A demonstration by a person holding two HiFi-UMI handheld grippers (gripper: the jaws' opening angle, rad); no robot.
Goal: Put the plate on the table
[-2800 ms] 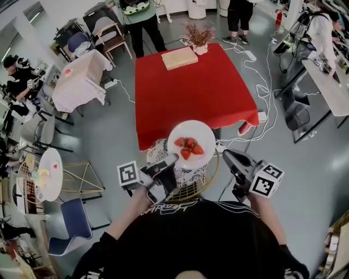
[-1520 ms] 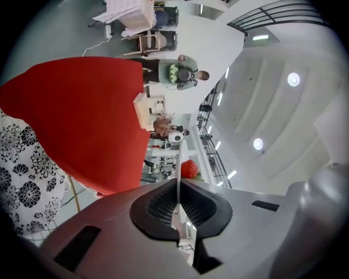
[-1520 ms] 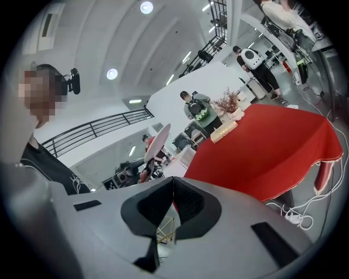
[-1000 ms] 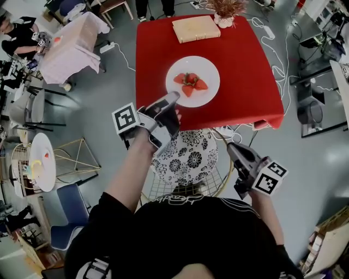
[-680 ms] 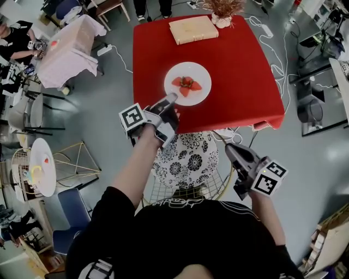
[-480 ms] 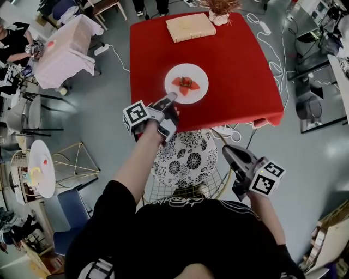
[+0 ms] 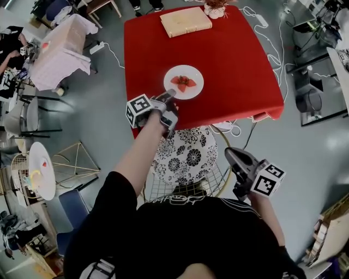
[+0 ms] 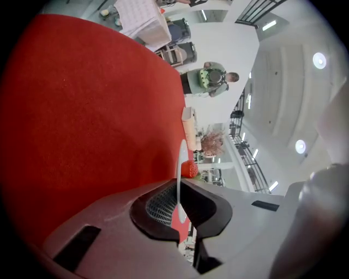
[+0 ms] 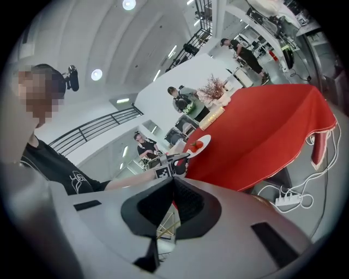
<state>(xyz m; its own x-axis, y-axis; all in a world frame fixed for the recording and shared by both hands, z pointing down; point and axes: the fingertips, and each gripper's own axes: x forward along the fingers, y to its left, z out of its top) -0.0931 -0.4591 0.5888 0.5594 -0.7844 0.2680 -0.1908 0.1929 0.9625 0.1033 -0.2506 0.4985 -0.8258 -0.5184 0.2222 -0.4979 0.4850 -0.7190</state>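
A white plate [image 7: 184,82] with red strawberries [image 7: 182,82] sits low over the red tablecloth [image 7: 229,60], near the table's front edge. My left gripper [image 7: 170,96] is shut on the plate's near rim. In the left gripper view the plate [image 8: 179,163] shows edge-on between the pads of the left gripper [image 8: 179,188], with a strawberry [image 8: 189,169] on it and the cloth [image 8: 82,109] close beside it. Whether the plate touches the cloth I cannot tell. My right gripper [image 7: 229,152] hangs shut and empty by my body; in its own view the right gripper [image 9: 173,182] faces the table [image 9: 262,131].
A tan book [image 7: 185,20] and a vase of dried plants [image 7: 216,6] stand at the table's far side. A patterned round stool [image 7: 185,158] in a wire frame is just below the table. Cables and a power strip [image 7: 234,129] lie on the floor at right.
My left gripper carried the plate from above the stool forward over the red table and lowered it. The right gripper has stayed near my body.
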